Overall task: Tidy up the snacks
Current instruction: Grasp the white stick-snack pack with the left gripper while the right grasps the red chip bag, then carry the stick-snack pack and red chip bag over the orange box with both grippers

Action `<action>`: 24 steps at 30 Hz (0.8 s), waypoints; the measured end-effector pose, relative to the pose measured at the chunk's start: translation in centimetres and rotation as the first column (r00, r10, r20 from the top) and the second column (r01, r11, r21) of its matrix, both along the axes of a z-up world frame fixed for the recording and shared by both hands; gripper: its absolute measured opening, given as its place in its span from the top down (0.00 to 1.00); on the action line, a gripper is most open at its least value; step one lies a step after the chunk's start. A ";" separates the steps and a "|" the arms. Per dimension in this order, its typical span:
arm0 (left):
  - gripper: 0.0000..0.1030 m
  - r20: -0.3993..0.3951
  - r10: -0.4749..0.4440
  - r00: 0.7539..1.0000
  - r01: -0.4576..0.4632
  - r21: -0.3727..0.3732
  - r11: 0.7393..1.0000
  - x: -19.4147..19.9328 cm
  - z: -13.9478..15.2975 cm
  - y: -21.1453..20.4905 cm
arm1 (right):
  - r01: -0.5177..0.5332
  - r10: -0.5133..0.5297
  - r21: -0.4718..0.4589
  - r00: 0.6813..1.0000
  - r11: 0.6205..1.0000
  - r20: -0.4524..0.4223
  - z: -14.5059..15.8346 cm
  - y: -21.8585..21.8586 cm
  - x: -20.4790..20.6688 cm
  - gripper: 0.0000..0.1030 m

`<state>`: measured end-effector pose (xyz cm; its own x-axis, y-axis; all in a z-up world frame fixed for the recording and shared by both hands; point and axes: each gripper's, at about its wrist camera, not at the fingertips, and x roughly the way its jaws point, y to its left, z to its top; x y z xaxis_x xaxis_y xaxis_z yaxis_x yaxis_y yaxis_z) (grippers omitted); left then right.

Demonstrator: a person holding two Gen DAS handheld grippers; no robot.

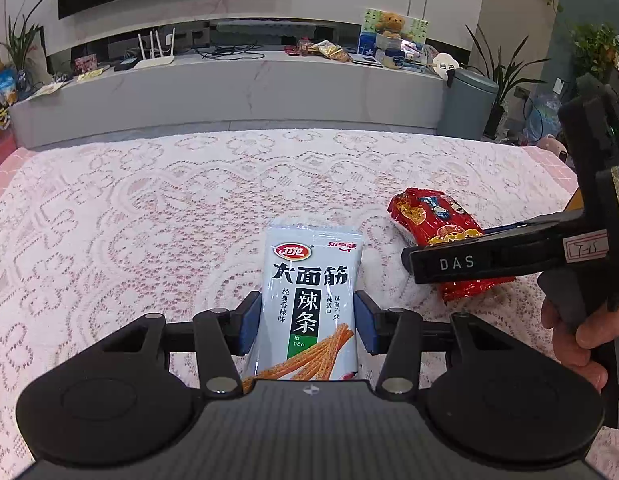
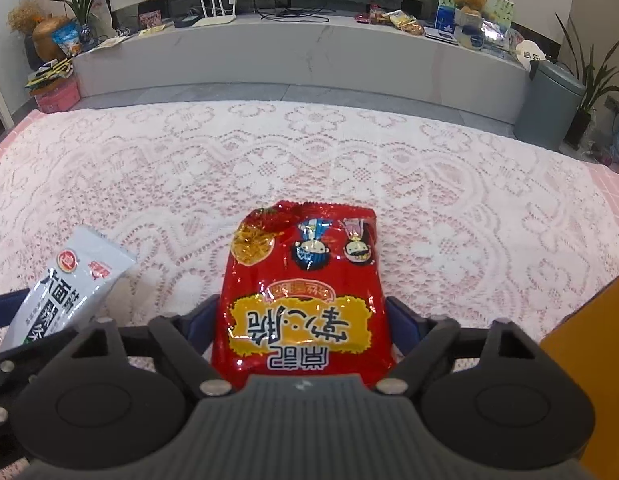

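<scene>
My left gripper is shut on a grey-white spicy-strip snack packet, its blue pads pressed on both sides, over the lace tablecloth. My right gripper is shut on a red snack bag that points away from me. In the left wrist view the red bag and the right gripper are just to the right of the grey packet. In the right wrist view the grey packet is at the left.
A white and pink lace cloth covers the table. Beyond its far edge runs a long grey TV bench with a router, cables and more snacks. A grey bin and potted plants stand at the right. An orange surface is at the lower right.
</scene>
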<state>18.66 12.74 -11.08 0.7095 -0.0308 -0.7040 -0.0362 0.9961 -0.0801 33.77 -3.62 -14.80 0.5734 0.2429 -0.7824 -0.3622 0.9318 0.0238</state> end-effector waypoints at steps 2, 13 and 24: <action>0.46 -0.005 0.009 1.000 -0.009 0.004 1.000 -0.3 0.3 0.0 | -0.002 0.002 -0.001 1.000 1.000 -0.007 0.3 0.0 -0.1 0.29; 0.46 0.024 0.029 0.999 -0.028 -0.005 1.000 -3.8 3.7 -0.7 | -0.072 0.070 0.039 0.996 0.997 0.048 5.3 -0.5 -4.2 0.31; 0.46 -0.014 0.077 0.997 -0.078 -0.084 0.993 -8.4 7.3 -1.6 | -0.188 0.179 0.084 0.978 0.979 0.110 11.2 -4.0 -12.1 0.31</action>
